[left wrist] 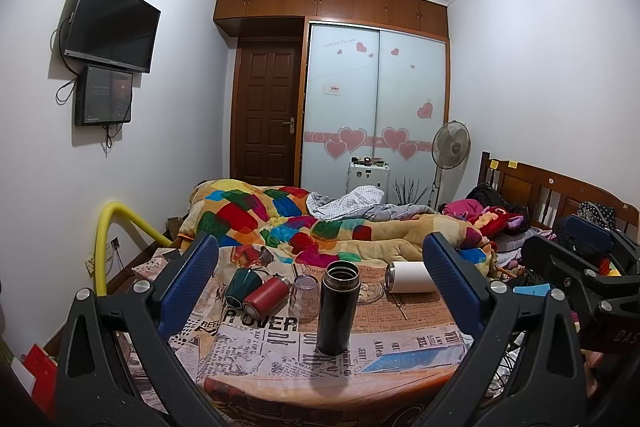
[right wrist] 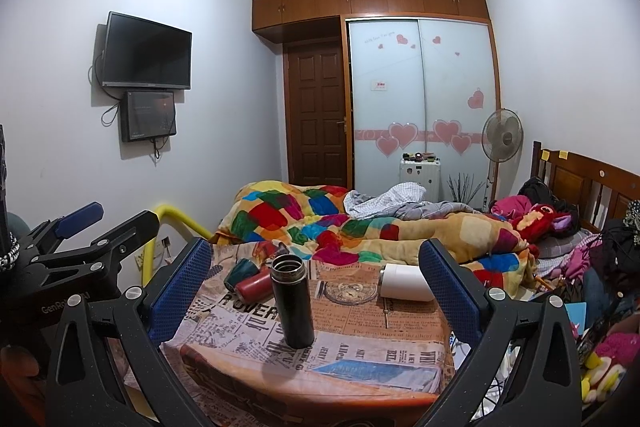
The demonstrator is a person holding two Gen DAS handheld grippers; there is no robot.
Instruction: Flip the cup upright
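A black flask (left wrist: 337, 308) stands upright and uncapped on the newspaper-print table (left wrist: 400, 331); it also shows in the right wrist view (right wrist: 292, 301). A white cup (left wrist: 410, 277) lies on its side at the back right, seen too in the right wrist view (right wrist: 404, 282). A red bottle (left wrist: 266, 293) and a green cup (left wrist: 240, 287) lie on their sides at the back left. A clear glass (left wrist: 305, 297) stands mouth-down behind the flask. My left gripper (left wrist: 320, 275) and my right gripper (right wrist: 316, 271) are open and empty, held above the table's near edge.
A clear glass dish (right wrist: 351, 291) sits mid-table. A bed with a colourful blanket (left wrist: 304, 223) lies behind the table. Clutter of clothes and toys (right wrist: 600, 267) is to the right. A yellow padded bar (left wrist: 105, 247) stands at the left.
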